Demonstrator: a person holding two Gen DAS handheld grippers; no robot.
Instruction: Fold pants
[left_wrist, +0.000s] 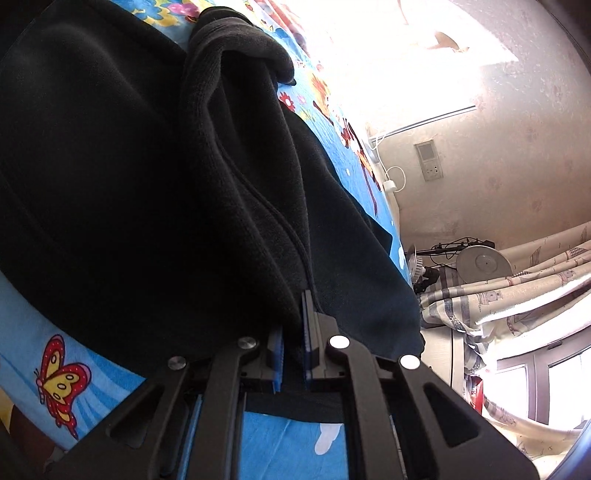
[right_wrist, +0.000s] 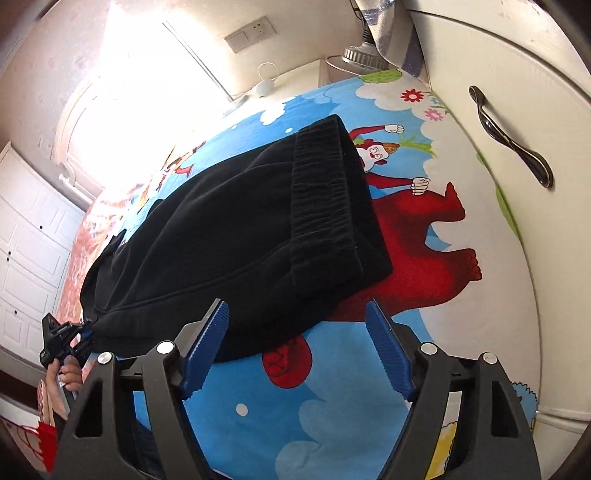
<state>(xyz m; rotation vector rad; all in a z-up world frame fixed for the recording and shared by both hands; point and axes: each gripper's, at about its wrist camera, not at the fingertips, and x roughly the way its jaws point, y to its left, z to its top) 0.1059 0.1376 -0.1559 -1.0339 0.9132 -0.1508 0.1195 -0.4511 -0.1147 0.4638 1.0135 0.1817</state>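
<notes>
Black fleece pants (right_wrist: 236, 221) lie folded on a bright cartoon bedsheet (right_wrist: 332, 387), the ribbed waistband (right_wrist: 325, 199) toward the far right. In the left wrist view the pants (left_wrist: 147, 166) fill the frame, bunched in thick folds. My left gripper (left_wrist: 295, 325) is shut on a fold of the pants at their near edge; it also shows in the right wrist view (right_wrist: 79, 332) clamped on the pants' left corner. My right gripper (right_wrist: 295, 332) is open and empty, its blue pads (right_wrist: 207, 343) just at the pants' near edge above the sheet.
A white wardrobe door with a dark handle (right_wrist: 513, 136) stands right of the bed. A wall with sockets (right_wrist: 251, 35), a charger and cable (right_wrist: 266, 85) and a lamp (right_wrist: 362, 55) lie beyond. Curtains (left_wrist: 517, 295) and a window (left_wrist: 535, 387) are at the bed's side.
</notes>
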